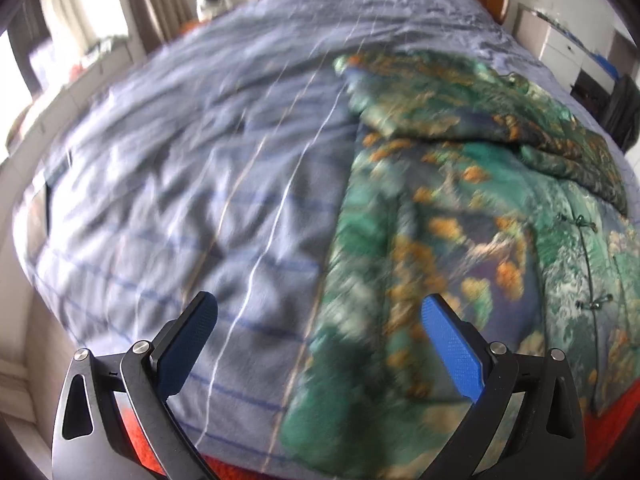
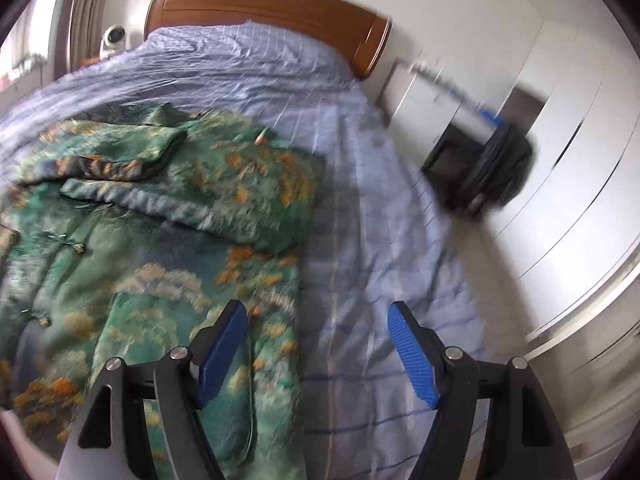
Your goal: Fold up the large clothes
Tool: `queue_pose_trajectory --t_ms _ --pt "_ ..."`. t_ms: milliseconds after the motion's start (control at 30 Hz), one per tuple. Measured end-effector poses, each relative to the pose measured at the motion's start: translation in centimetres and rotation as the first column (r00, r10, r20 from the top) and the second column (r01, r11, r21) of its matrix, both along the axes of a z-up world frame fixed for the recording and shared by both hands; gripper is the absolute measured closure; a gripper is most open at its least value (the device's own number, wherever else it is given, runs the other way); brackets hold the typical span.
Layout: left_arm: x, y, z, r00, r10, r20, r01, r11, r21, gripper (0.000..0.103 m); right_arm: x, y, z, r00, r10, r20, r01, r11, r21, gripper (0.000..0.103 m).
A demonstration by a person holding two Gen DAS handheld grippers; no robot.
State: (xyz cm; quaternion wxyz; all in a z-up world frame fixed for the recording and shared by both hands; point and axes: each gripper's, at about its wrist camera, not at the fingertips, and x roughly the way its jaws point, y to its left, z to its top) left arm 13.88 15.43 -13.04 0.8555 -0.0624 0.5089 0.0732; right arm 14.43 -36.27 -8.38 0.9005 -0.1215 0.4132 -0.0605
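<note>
A large green garment with orange and cream print (image 1: pixel 460 220) lies spread on a bed, its upper part folded over itself near the headboard end. In the left wrist view my left gripper (image 1: pixel 320 312) hangs open above the garment's left edge, nothing between its blue pads. The same garment (image 2: pixel 140 220) fills the left half of the right wrist view. My right gripper (image 2: pixel 316 320) is open above the garment's right edge, where it meets the sheet, and holds nothing.
The bed carries a pale blue checked sheet (image 1: pixel 180 180) and has a wooden headboard (image 2: pixel 272 12). A white bedside unit (image 2: pixel 432 108) and a dark bag (image 2: pixel 496 168) stand on the floor to the right, by white wardrobe doors (image 2: pixel 572 100). A window with curtains (image 1: pixel 100 12) is at the left.
</note>
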Motion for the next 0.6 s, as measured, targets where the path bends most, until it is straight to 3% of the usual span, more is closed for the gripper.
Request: queue_pose_trajectory --t_ms 67,133,267,300,400,500,533,567,600 --pt "-0.7 1.7 -1.0 1.0 0.002 -0.029 -0.006 0.994 -0.111 0.001 -0.5 -2.9 -0.9 0.998 0.004 -0.057 0.004 0.989 0.149 0.028" --pt "-1.5 2.5 -2.2 0.998 -0.012 -0.058 0.001 0.98 -0.198 0.001 -1.4 -6.3 -2.7 0.989 0.004 -0.146 0.042 0.95 0.309 0.028" --pt "-1.8 0.8 -4.4 0.99 -0.103 -0.096 0.078 0.969 -0.236 0.001 -3.3 -9.2 -6.6 0.959 0.056 -0.277 0.079 0.889 0.452 0.028" --pt "-1.8 0.2 -4.7 0.988 -0.121 -0.096 0.096 0.968 -0.232 0.001 -3.8 -9.3 -7.7 0.949 0.093 -0.302 0.077 0.859 0.506 0.028" --pt "-1.5 -1.4 -4.7 0.983 -0.166 -0.082 0.14 0.956 -0.258 0.001 -4.8 -8.5 -8.8 0.942 0.174 -0.288 0.053 0.769 0.637 0.027" --pt "-1.6 -2.7 -4.5 0.975 -0.204 -0.089 0.172 0.944 -0.282 0.003 -4.8 -6.2 -8.8 0.924 0.27 -0.269 -0.001 0.708 0.706 0.028" --pt "-1.8 -3.1 -4.4 0.972 -0.217 -0.091 0.185 0.944 -0.271 0.006 -4.7 -5.2 -8.7 0.915 0.298 -0.273 -0.033 0.729 0.684 0.029" --pt "-1.9 -3.4 -4.4 0.97 -0.223 -0.096 0.192 0.947 -0.259 0.018 -4.5 -4.4 -8.6 0.908 0.308 -0.284 -0.052 0.755 0.654 0.039" --pt "-2.1 -3.6 -4.3 0.969 -0.221 -0.107 0.19 0.952 -0.242 0.032 -4.3 -3.5 -8.8 0.898 0.315 -0.306 -0.07 0.79 0.609 0.059"
